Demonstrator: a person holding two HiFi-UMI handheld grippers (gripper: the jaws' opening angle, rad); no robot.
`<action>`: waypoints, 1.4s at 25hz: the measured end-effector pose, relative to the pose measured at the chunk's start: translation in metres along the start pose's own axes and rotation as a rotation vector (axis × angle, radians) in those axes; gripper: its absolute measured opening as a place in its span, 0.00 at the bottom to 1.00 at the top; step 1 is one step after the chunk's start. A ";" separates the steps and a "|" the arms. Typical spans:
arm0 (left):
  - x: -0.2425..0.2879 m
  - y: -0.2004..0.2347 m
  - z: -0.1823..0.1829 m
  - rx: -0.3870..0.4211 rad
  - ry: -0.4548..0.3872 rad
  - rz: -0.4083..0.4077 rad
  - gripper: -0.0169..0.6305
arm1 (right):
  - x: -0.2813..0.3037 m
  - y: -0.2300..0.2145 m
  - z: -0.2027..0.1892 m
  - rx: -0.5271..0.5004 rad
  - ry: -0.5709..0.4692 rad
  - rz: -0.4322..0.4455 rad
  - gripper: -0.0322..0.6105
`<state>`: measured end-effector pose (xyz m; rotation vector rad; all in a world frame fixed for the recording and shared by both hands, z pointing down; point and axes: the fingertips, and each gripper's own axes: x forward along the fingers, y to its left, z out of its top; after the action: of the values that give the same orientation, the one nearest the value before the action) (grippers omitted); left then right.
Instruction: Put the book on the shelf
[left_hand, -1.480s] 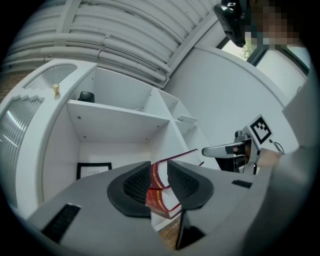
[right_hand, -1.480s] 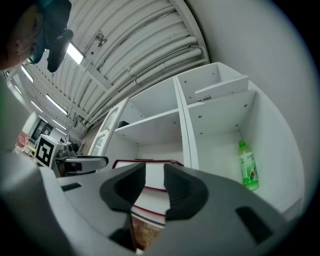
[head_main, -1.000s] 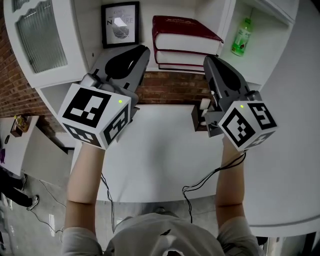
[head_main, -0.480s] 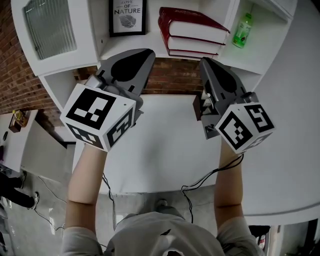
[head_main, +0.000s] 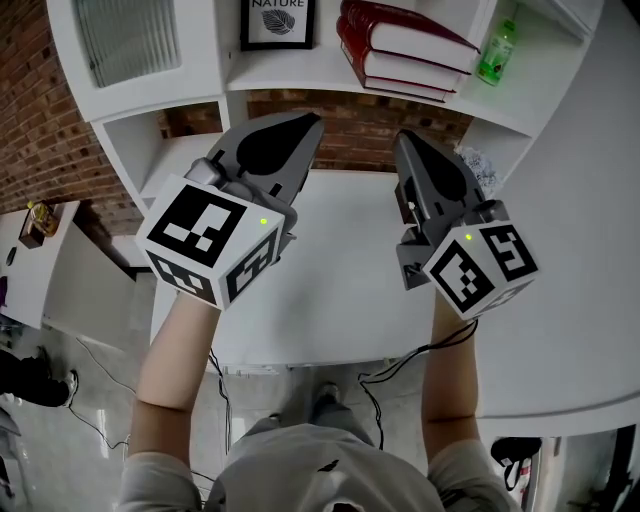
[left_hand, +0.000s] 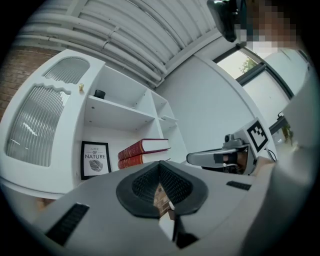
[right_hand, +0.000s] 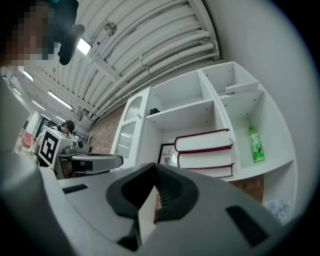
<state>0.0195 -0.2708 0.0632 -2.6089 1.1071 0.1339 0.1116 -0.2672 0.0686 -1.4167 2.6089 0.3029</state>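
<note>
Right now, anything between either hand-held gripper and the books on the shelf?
Nothing visible. The left hand-held gripper and right hand-held gripper are shut, empty, short of the shelf; only open air separates them from the books.

The books lie stacked on the shelf. The framed picture stands to their left, and the bottle stands in the next compartment to their right. Below, over the bench, the left tongs and right tongs are side by side, apart.
</note>
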 end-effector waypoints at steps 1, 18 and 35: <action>-0.005 -0.002 -0.001 -0.002 0.002 -0.003 0.05 | -0.002 0.005 -0.003 0.004 0.002 0.001 0.07; -0.100 -0.039 -0.018 -0.068 0.025 -0.031 0.05 | -0.048 0.109 -0.021 0.035 0.030 0.044 0.07; -0.165 -0.065 -0.038 -0.127 0.051 -0.042 0.05 | -0.078 0.182 -0.052 0.087 0.059 0.115 0.07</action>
<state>-0.0499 -0.1267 0.1483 -2.7601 1.0935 0.1327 -0.0019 -0.1204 0.1559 -1.2701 2.7208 0.1615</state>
